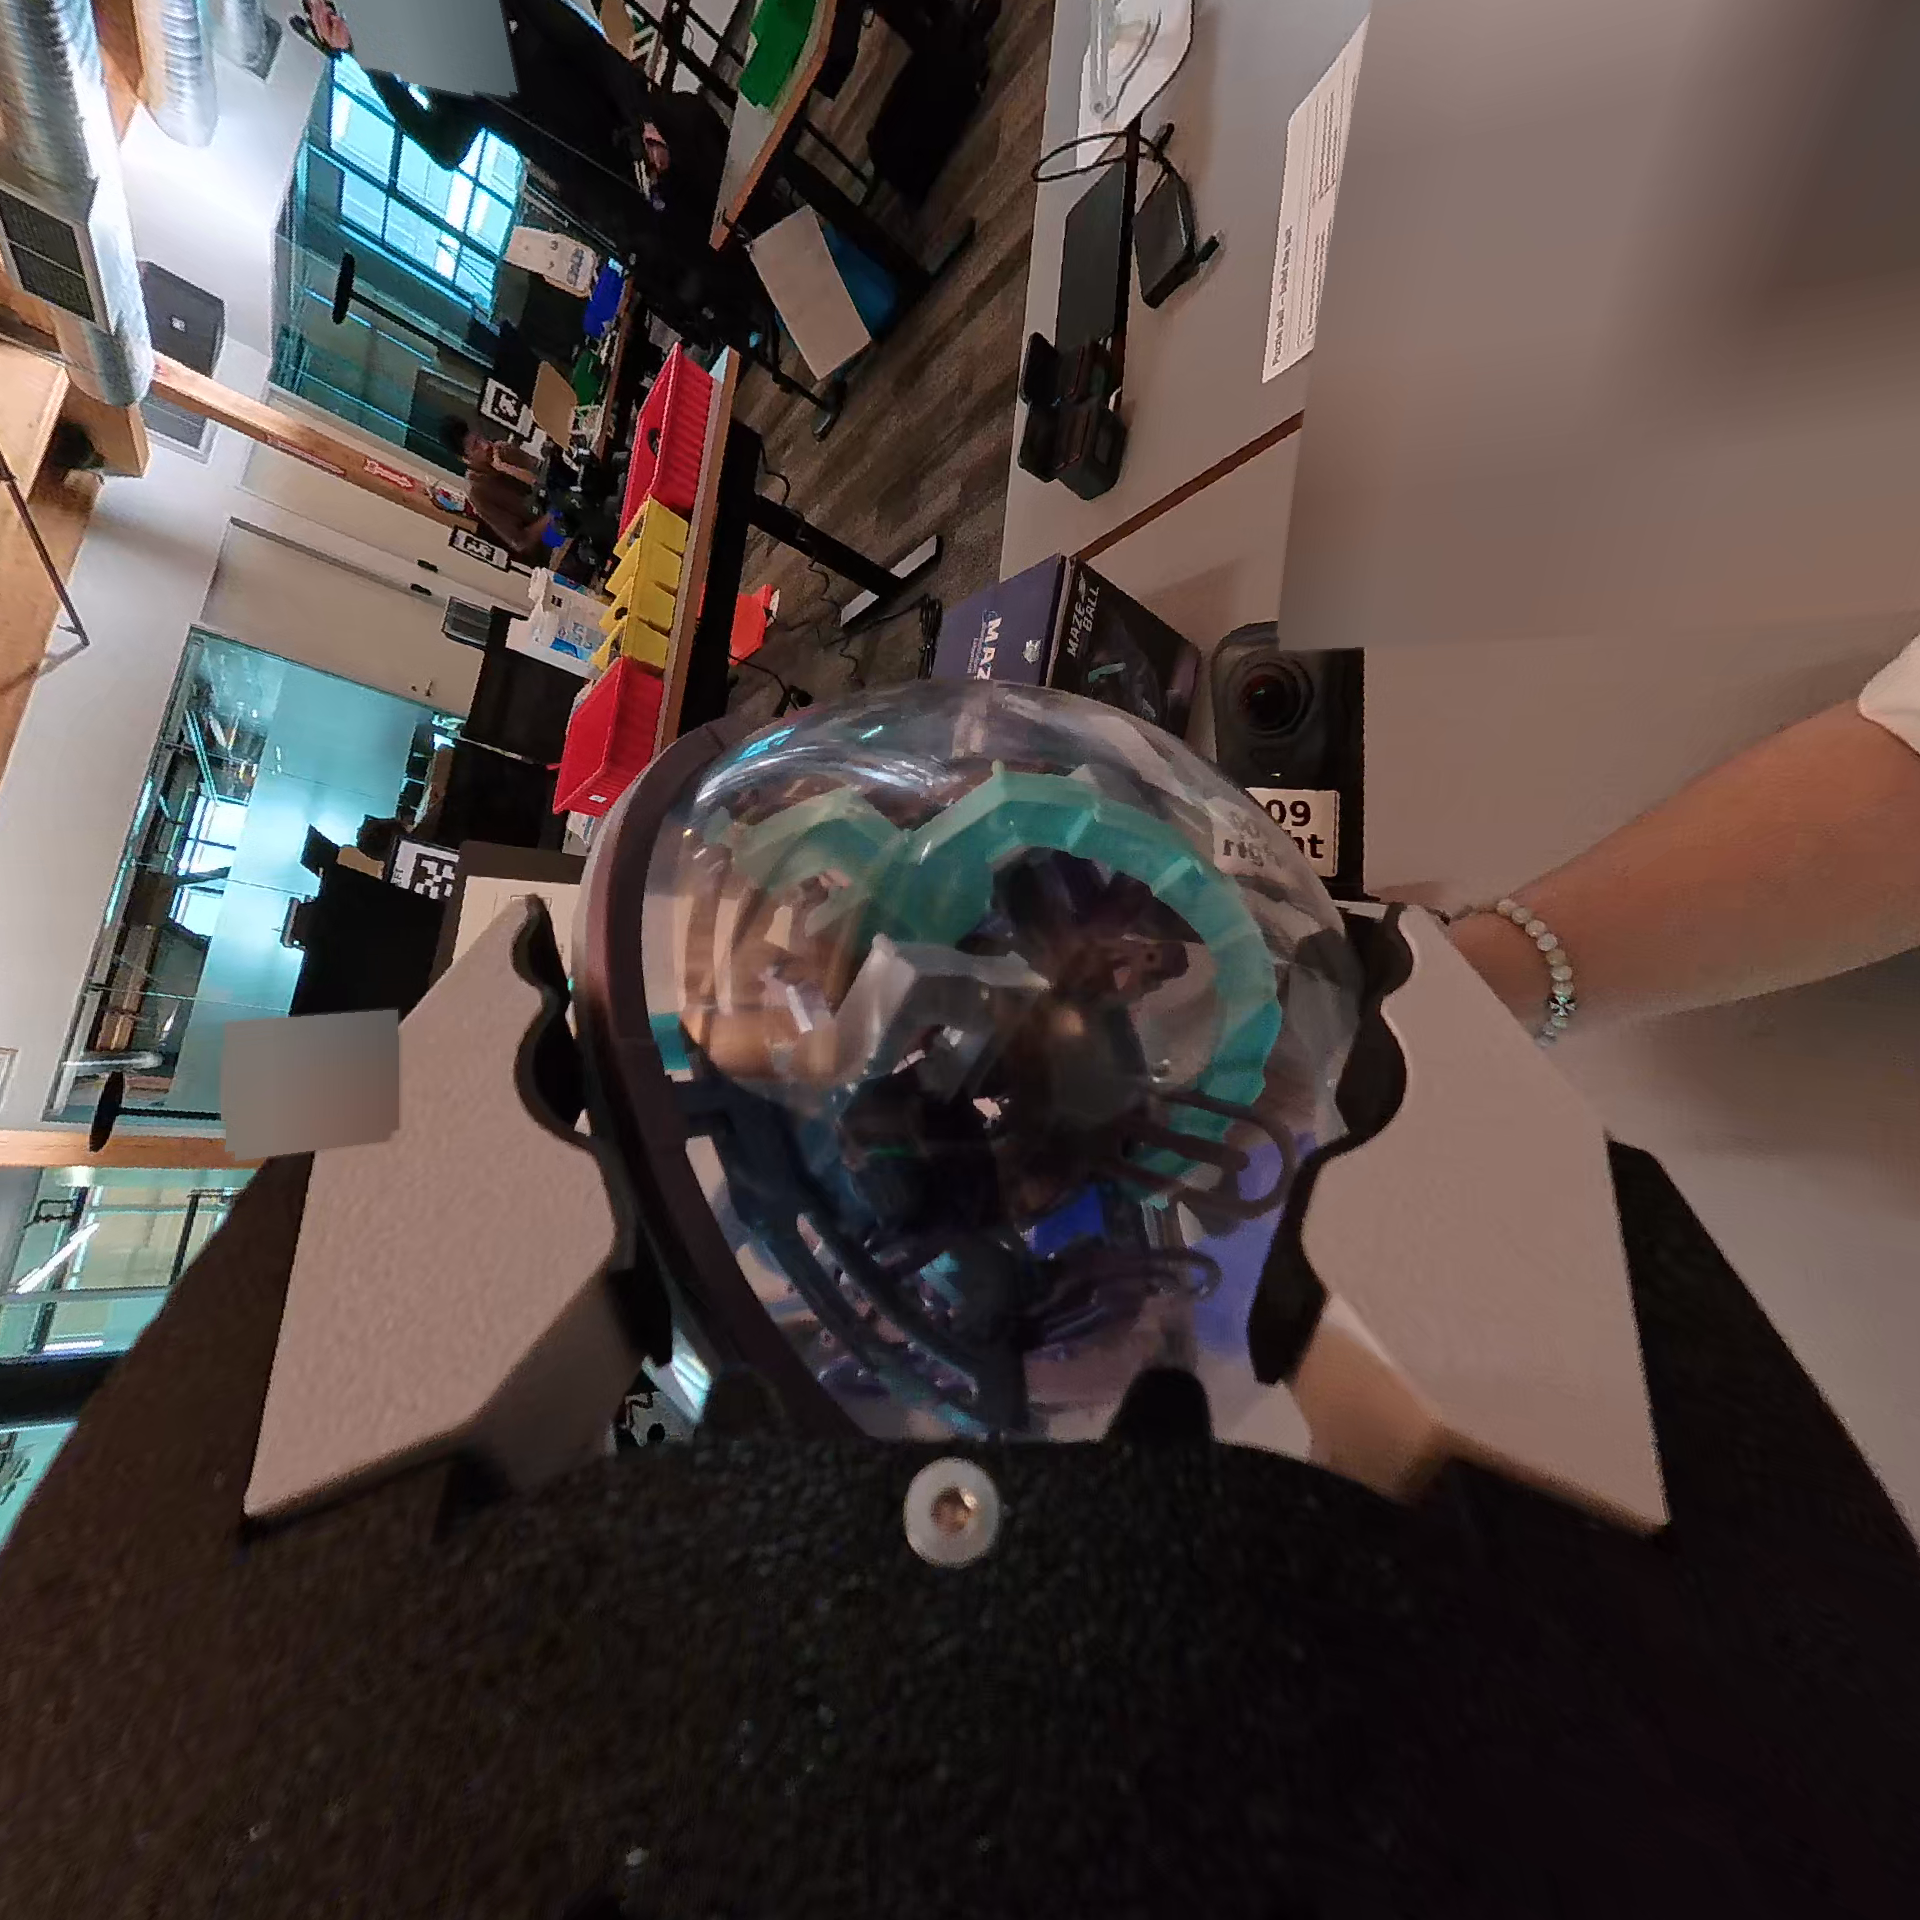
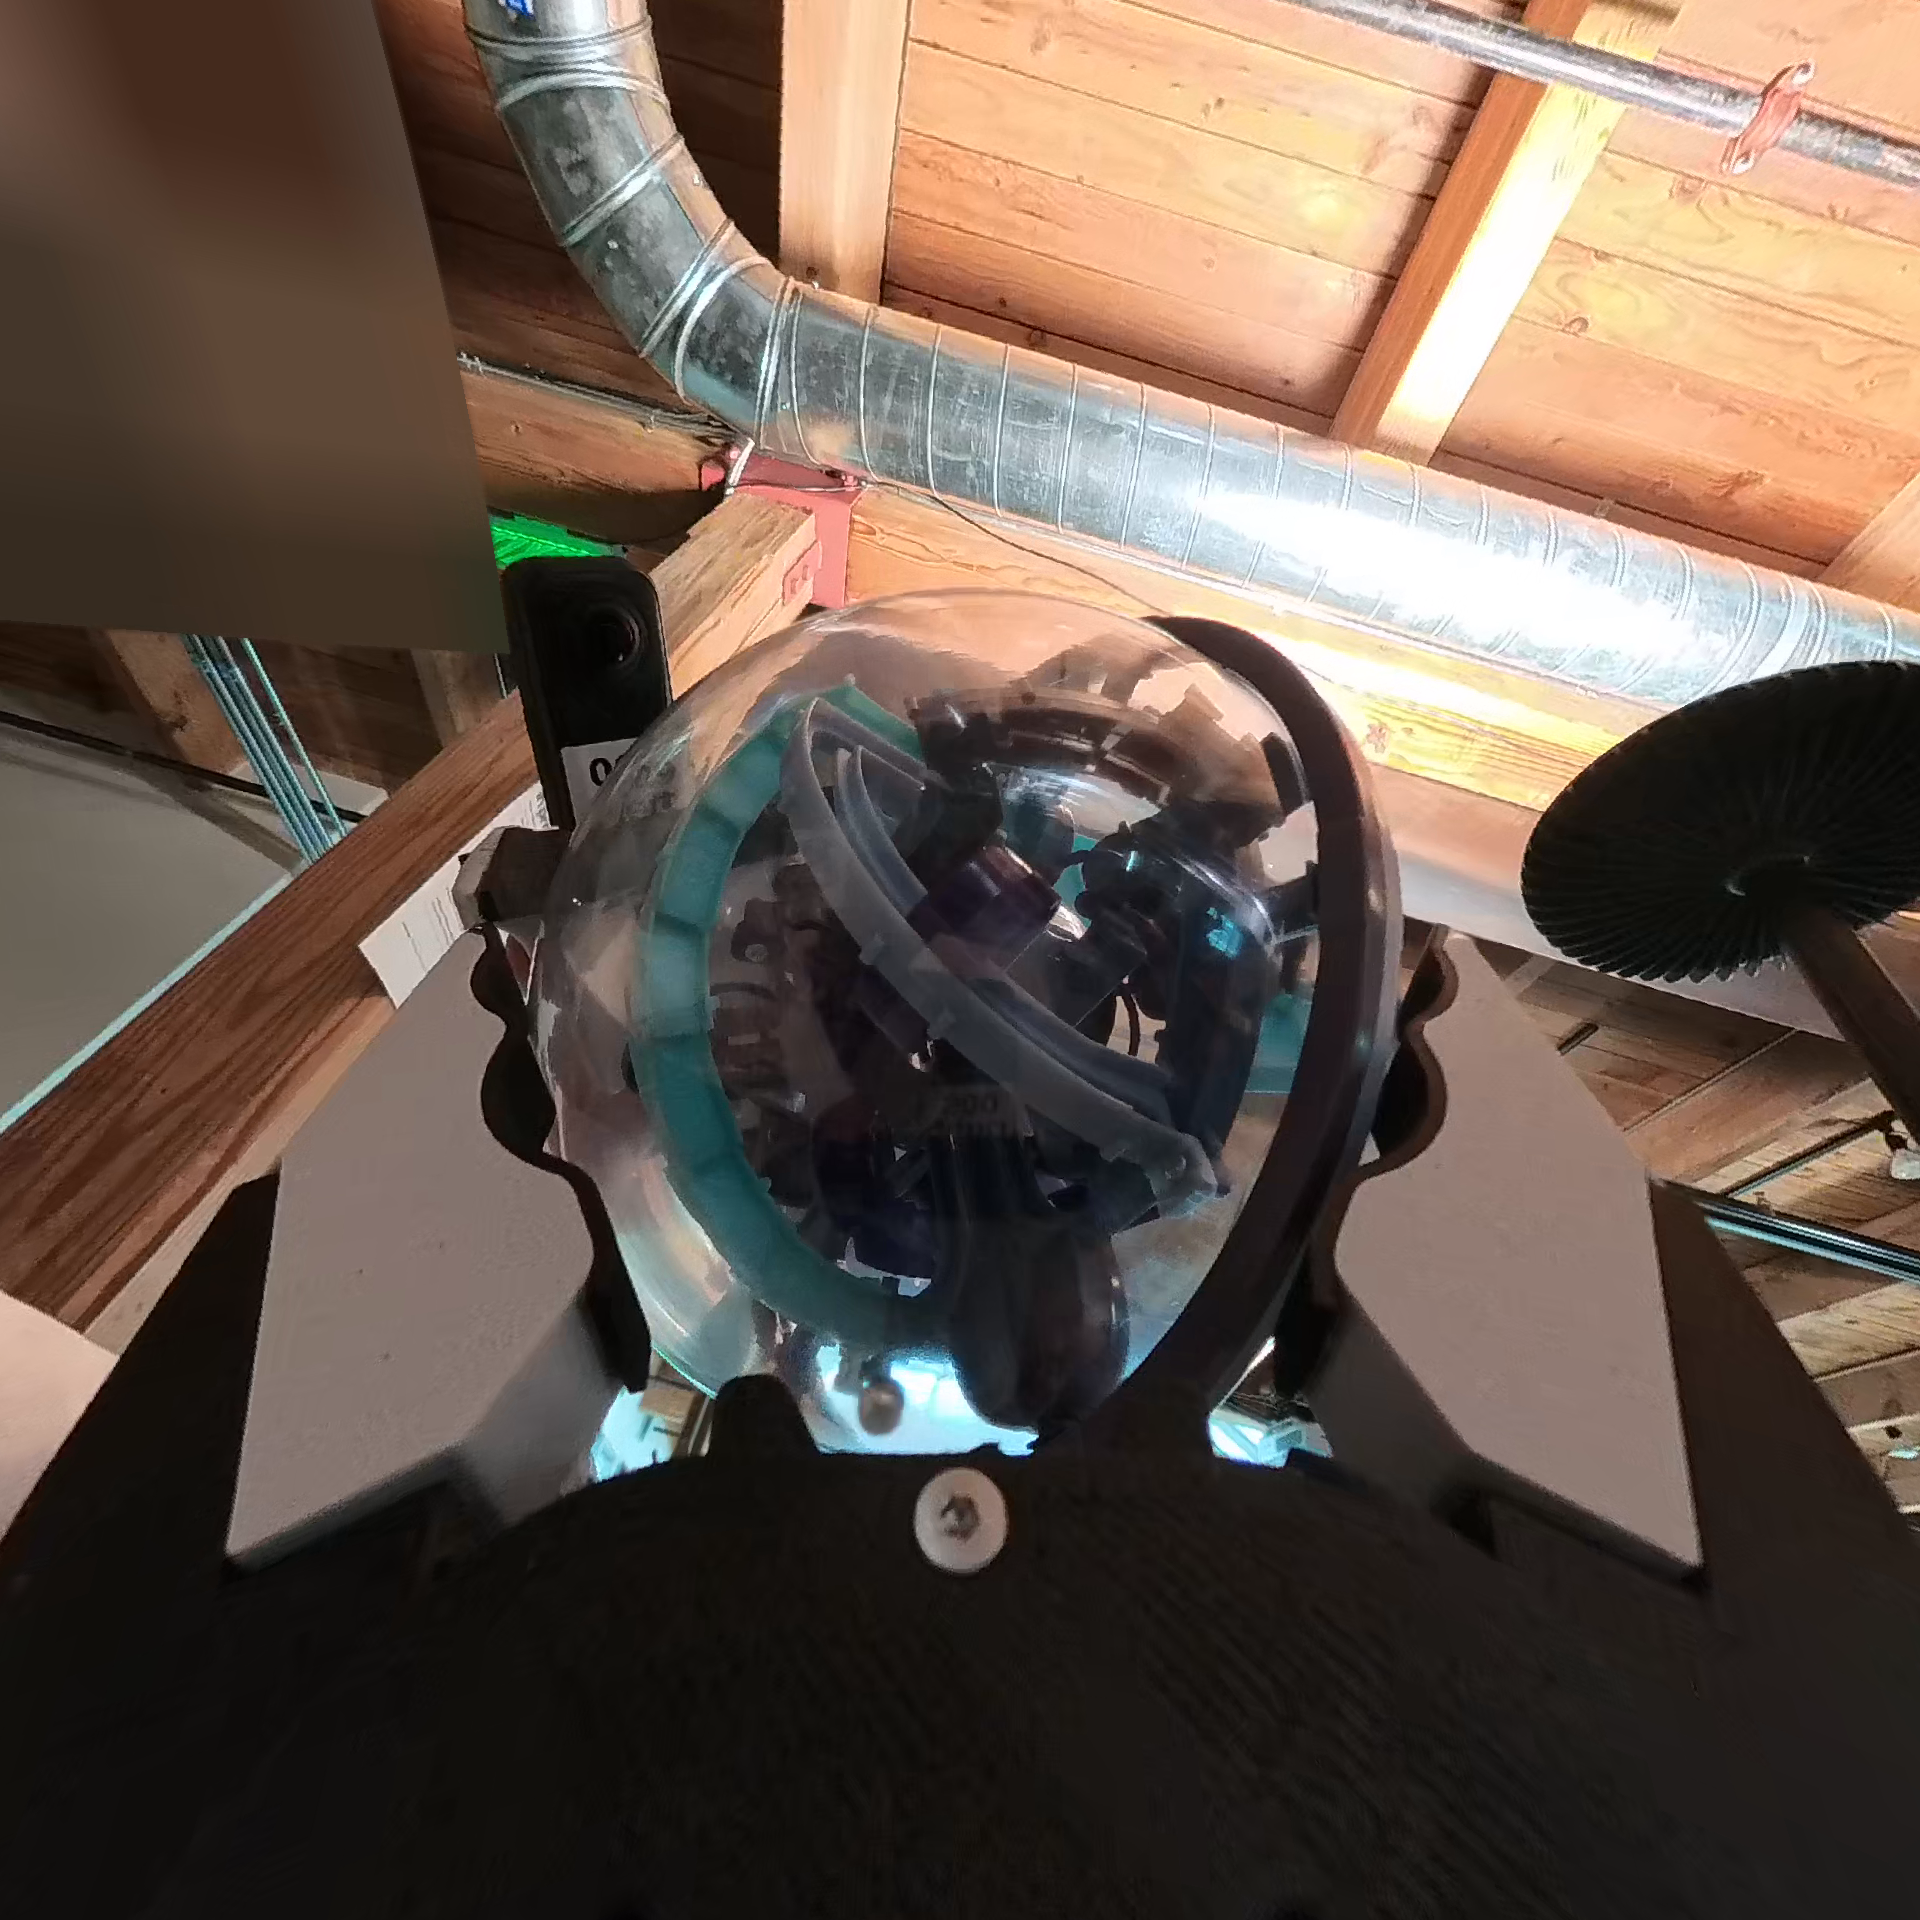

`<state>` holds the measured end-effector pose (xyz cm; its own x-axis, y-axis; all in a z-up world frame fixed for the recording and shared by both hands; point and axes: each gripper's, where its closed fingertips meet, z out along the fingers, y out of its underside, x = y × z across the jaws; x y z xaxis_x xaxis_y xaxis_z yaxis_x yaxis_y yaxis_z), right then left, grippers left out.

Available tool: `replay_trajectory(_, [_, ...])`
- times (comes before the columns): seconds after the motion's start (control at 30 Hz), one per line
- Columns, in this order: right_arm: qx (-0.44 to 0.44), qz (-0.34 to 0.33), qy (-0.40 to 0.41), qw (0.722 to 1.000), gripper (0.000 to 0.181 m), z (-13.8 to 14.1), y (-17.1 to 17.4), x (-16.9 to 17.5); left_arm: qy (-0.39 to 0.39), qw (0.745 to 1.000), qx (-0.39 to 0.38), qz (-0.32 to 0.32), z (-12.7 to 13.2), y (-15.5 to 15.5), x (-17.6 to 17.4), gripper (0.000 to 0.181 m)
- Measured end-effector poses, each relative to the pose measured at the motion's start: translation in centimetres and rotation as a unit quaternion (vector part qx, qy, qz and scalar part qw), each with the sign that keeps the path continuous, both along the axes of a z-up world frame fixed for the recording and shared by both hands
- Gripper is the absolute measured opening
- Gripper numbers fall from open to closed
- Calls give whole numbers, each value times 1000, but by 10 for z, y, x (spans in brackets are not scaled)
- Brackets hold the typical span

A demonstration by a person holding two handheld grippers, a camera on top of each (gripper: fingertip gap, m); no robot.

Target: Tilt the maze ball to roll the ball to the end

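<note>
Maze ball [image 1: 966, 1060] gripped from opposite sides by both grippers, lifted clear of the table.

Left gripper [image 1: 961, 1101] clamps its pale fingers [image 1: 457, 1174] against the clear sphere's dark equator band; right gripper [image 2: 951, 1101] does the same, its view aimed up at wooden ceiling boards and a metal duct [image 2: 1039, 457]. A small steel ball [image 2: 878, 1403] seems to sit low in the shell, near the right gripper's palm, beside the teal track [image 2: 691, 1039]. The tilting step looks under way, its progress unclear. Next calls for slow, coordinated rolling of both wrists, keeping the squeeze even.
</note>
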<state>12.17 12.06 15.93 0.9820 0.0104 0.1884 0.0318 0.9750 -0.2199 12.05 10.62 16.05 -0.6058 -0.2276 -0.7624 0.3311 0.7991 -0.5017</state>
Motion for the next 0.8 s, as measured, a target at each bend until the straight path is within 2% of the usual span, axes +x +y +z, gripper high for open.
replay_trajectory(0.1, [1, -22, -16, 1000, 159, 2, -2, -7, 30, 999, -4, 28, -7, 0, 5, 158])
replay_trajectory(0.13, [-3, -33, -14, 999, 159, 2, -2, -6, 40, 998, -10, 41, -9, 2, 9, 158])
replay_trajectory(0.47, [-13, -53, -28, 998, 159, 7, -6, -8, 23, 999, -27, 23, -3, -4, 8, 158])
replay_trajectory(0.63, [-28, -89, -45, 995, 159, 5, 0, -13, -5, 1000, 11, 3, -6, -4, 3, 157])
replay_trajectory(0.8, [-41, -100, -34, 994, 160, 2, 11, -4, -8, 999, 31, 16, -11, 3, 12, 158])
